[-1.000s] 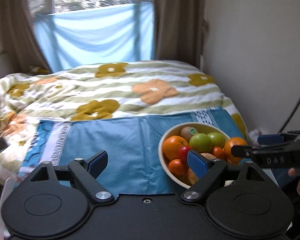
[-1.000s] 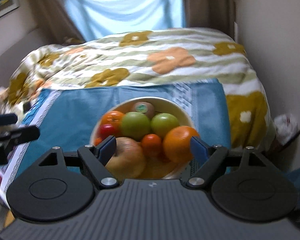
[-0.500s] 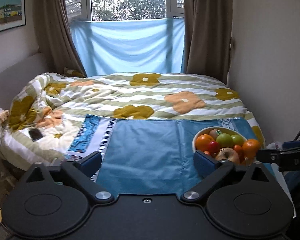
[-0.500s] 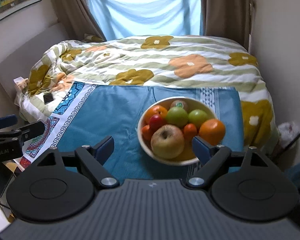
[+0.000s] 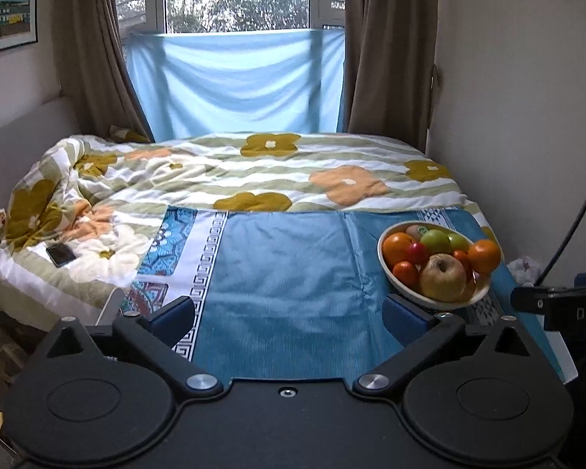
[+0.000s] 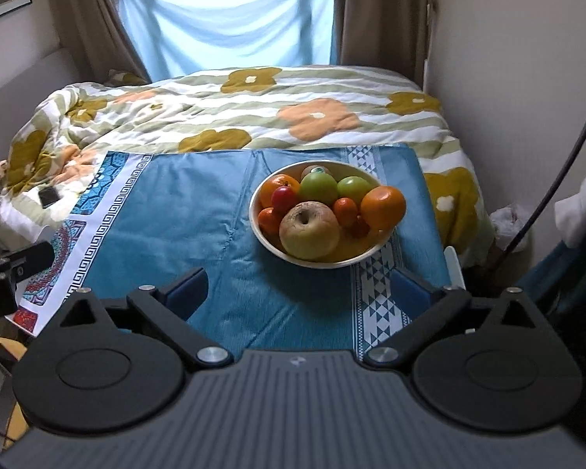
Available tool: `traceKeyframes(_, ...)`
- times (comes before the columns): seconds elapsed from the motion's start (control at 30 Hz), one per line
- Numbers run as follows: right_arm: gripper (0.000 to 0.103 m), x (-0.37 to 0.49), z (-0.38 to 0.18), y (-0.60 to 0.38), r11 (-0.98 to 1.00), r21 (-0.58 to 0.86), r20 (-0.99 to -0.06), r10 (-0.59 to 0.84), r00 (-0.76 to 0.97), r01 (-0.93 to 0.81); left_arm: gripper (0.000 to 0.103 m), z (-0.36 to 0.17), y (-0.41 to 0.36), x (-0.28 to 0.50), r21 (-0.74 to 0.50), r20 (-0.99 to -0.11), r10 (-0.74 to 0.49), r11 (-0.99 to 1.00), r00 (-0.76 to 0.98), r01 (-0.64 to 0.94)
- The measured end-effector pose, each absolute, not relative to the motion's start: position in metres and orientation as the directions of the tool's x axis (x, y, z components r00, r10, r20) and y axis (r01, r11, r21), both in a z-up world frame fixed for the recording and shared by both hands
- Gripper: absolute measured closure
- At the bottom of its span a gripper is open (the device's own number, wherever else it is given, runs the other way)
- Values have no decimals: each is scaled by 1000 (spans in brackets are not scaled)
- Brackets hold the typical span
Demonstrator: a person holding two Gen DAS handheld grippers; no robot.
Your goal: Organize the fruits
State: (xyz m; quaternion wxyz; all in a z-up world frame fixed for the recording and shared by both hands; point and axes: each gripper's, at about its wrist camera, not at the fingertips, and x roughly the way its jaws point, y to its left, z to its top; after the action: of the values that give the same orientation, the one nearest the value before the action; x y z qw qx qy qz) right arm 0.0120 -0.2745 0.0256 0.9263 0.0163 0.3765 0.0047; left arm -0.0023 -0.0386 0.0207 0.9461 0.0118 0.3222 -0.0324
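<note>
Blue woven cloth (image 5: 293,273) with a patterned white border covers the near end of a bed, and in the left wrist view the left gripper (image 5: 289,312) hangs over it with its blue-padded jaws spread wide and nothing between them. A cream round bowl (image 5: 406,291) heaped with fruit sits on the cloth to the right of the jaws: a large yellowish apple (image 5: 443,277) at the front, oranges, green apples and small red fruits behind. A floral striped duvet (image 5: 254,172) lies beyond, with a dark phone (image 5: 60,254) on it at the left.

From the right wrist view, the right gripper (image 6: 299,291) is well short of the bowl (image 6: 269,236), and its jaws are opening with only cloth (image 6: 168,211) between them. The yellowish apple (image 6: 309,230) sits foremost, and a bright orange (image 6: 383,202) leans on the right rim. The left gripper's black body (image 6: 4,277) shows at the left edge.
</note>
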Motion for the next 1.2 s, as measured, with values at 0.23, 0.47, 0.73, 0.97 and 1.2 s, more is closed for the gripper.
traceKeyframes(0.23, 0, 10, 28, -263, 1000, 12, -692, -10, 722, 26, 0, 21, -28, -2, 3, -613, -56, 997, 788, 74)
traceKeyframes(0.47, 0, 10, 28, -256, 999, 14, -689, -15, 725, 35, 0, 20, -20, 1, 4, -616, -54, 997, 786, 72)
traceKeyframes(0.73, 0, 12, 28, -254, 999, 15, -688, -17, 726, 37, 0, 22, -15, 5, 5, -609, -59, 997, 791, 78)
traceKeyframes(0.97, 0, 15, 29, -251, 999, 19, -686, -17, 727, 41, 0, 22, -13, 7, 4, -608, -61, 997, 791, 80)
traceKeyframes(1.2, 0, 16, 30, -248, 999, 19, -689, -14, 725, 38, 0, 21, -13, 9, 6, -612, -59, 997, 789, 80)
